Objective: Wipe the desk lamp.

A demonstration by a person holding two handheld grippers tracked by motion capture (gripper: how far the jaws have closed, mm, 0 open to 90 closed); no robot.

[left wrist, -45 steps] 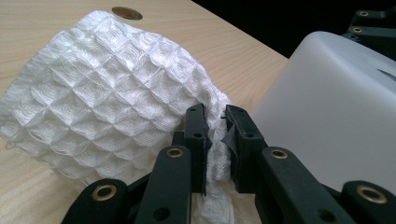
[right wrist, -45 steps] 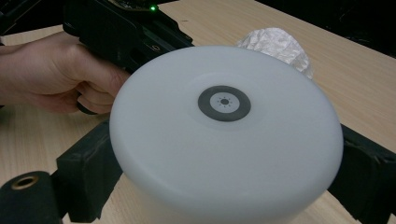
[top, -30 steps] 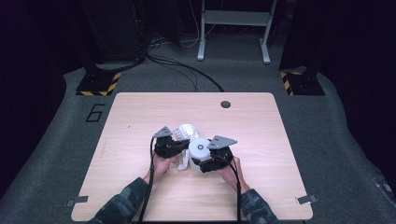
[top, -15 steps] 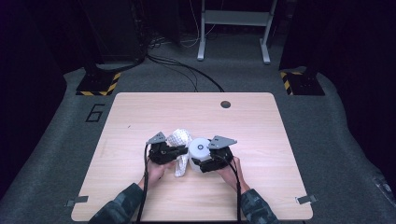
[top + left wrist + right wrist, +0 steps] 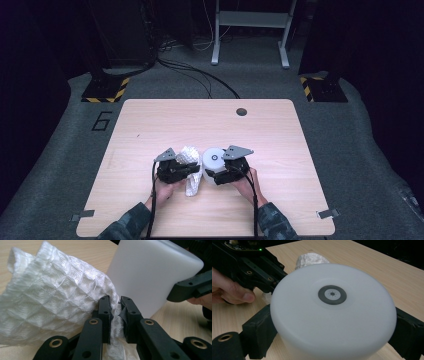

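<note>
Shifted a little leftward since a second ago, with the cloth drawn along; right side unmoved. From the high view: left gripper (image 5: 192, 170) pinched shut on a white quilted cloth (image 5: 189, 156), right gripper (image 5: 212, 172) spread wide around a white cylindrical container (image 5: 214, 159), both near the front middle of the wooden table (image 5: 150, 120), cloth and container just beside each other. From the left gripper view: soft, light, floppy cloth (image 5: 50, 302) bunched between nearly closed jaws, best gripped at a gathered fold; container wall (image 5: 150, 272) smooth and stiff, likely slippery. From the right gripper view: container (image 5: 332, 315) clamped by its sides, flat closed top, contents hidden.
</note>
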